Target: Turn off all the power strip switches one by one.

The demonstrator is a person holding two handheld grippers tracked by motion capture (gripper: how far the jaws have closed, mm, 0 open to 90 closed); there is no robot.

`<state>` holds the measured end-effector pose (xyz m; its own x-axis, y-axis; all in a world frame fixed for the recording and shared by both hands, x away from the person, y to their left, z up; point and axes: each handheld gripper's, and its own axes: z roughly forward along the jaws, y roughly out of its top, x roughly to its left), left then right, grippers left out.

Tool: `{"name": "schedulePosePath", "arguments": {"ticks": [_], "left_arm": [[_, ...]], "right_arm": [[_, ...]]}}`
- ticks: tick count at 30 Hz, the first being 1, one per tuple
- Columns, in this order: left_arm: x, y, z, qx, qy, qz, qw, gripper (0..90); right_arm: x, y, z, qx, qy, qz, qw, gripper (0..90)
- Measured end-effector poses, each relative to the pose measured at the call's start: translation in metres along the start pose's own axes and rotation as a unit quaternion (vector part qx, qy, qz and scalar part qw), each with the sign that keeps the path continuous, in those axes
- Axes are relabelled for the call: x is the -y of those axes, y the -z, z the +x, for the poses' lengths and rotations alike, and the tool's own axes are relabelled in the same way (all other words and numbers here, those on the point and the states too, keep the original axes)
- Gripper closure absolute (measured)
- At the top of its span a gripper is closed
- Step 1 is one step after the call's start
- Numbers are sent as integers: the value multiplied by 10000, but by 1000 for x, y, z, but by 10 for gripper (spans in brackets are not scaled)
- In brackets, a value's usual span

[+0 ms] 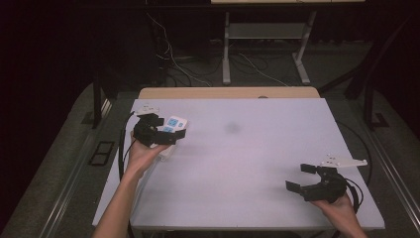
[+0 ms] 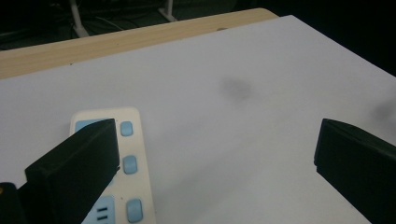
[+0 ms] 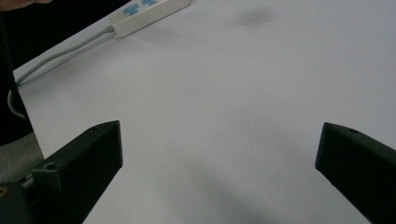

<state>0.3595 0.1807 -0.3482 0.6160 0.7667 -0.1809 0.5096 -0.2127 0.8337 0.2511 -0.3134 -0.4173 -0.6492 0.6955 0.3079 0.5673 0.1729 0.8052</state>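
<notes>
Nearest us, at about five o'clock on the white worktop [image 1: 247, 163], we have the right hand-held gripper [image 1: 302, 177] hovering with jaws released and spread wide, nothing between them. Moving up to nine o'clock, we see the left hand-held gripper [image 1: 171, 133] with jaws released too, standing wide apart over the white power strip [image 1: 174, 124]. That strip, with its light-blue sockets and buttons, lies flat near the worktop's left edge, just under one jaw. Past it, at twelve o'clock, we spot a faint dark smudge [image 1: 232, 128] on the worktop.
</notes>
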Motion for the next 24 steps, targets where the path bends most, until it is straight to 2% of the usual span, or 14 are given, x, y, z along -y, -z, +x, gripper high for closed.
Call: {"name": "schedulePosePath", "arguments": {"ticks": [5,11,20,24], "left_arm": [[14,8,-14,95,-105,-27,9999,0],[35,16,-27,233,-117,-137,9996,0],[64,18,-49,452,-393,-43,9982,0],[76,24,-53,489,-349,-57,9982,0]], "right_arm": [[0,1,0,12,-13,-40,10000,5],[0,2,-1,9,-44,-91,9999,5],[0,3,0,-14,-37,-119,9999,5],[0,3,0,-50,-45,-140,9999,5]]}}
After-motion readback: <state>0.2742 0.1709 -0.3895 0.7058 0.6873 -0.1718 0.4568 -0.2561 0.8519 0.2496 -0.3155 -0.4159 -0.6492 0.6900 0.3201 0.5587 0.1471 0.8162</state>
